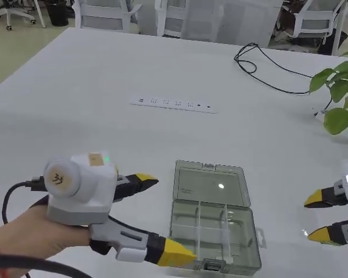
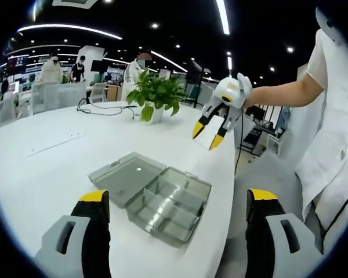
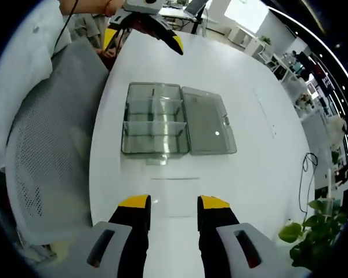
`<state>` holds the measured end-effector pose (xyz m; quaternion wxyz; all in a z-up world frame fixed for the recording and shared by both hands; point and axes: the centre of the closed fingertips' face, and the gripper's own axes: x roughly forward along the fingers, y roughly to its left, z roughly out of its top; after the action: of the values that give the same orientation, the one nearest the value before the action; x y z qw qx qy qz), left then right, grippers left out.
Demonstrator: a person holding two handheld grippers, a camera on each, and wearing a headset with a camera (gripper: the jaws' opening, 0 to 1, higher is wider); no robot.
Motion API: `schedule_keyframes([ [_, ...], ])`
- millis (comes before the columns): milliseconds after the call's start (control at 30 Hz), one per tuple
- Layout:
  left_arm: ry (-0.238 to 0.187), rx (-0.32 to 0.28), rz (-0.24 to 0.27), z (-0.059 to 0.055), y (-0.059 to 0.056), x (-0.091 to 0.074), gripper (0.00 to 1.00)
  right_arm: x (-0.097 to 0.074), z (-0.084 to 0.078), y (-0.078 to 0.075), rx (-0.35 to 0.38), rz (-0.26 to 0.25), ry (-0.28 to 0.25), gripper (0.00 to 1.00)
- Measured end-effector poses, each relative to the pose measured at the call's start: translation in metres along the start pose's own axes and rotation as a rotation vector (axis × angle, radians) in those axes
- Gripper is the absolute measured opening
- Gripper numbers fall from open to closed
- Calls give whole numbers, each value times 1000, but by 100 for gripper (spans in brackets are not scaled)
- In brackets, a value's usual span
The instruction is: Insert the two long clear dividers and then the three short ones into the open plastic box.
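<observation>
Open plastic box [image 1: 211,188] sits at the worktop's near edge, with clear dividers [image 1: 226,229] standing inside. The left gripper [image 1: 173,218] and right gripper [image 1: 308,219] both gape, holding nothing. What looks like a loose strip [image 3: 174,178] lies flat beside the box. It's probably light, stiff and slick, so pinch its long edge mid-length, gently.

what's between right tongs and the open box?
In the right gripper view, a thin clear strip, probably a divider, lies on the white table between the right tongs and the box.

left gripper [image 2: 177,196] fingers spread wide; open plastic box [image 2: 156,197] on table [image 2: 58,168] ahead, right gripper [image 2: 205,139] beyond.
</observation>
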<state>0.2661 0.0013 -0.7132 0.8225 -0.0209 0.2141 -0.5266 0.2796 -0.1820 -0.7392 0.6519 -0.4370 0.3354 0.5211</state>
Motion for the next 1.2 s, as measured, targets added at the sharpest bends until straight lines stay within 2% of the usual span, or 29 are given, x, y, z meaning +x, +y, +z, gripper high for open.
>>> schedule_keyframes([
  [133, 5, -34, -8, 6, -6, 9, 98, -4, 13, -3, -19, -14, -28, 33],
  [233, -19, -82, -29, 15, -12, 17, 95, -4, 21, -7, -36, -22, -47, 33],
  [367, -73, -241, -49, 33, -19, 29, 87, -7, 36, -7, -60, -33, -59, 33],
  [400, -86, -280, -68, 37, -22, 33, 85, -9, 40, -5, -64, -35, -61, 33],
  [467, -101, -342, -67, 42, -23, 39, 82, -8, 42, -8, -73, -41, -67, 33],
  [500, -104, -348, -79, 44, -25, 41, 78, -9, 47, -7, -78, -44, -71, 33],
  [600, -82, -421, -110, 44, -35, 49, 71, -13, 60, -1, -81, -45, -82, 33],
  [700, -89, -421, -117, 46, -39, 57, 65, -15, 69, 2, -94, -47, -87, 33],
  [767, -64, -465, -131, 43, -45, 61, 60, -16, 75, 5, -95, -46, -92, 33],
  [933, -84, -545, -152, 46, -53, 71, 48, -17, 86, 13, -106, -40, -101, 33],
  [1067, -80, -580, -159, 45, -57, 76, 38, -19, 94, 17, -110, -36, -107, 33],
  [1200, -70, -592, -162, 42, -61, 79, 34, -20, 99, 20, -105, -33, -114, 33],
])
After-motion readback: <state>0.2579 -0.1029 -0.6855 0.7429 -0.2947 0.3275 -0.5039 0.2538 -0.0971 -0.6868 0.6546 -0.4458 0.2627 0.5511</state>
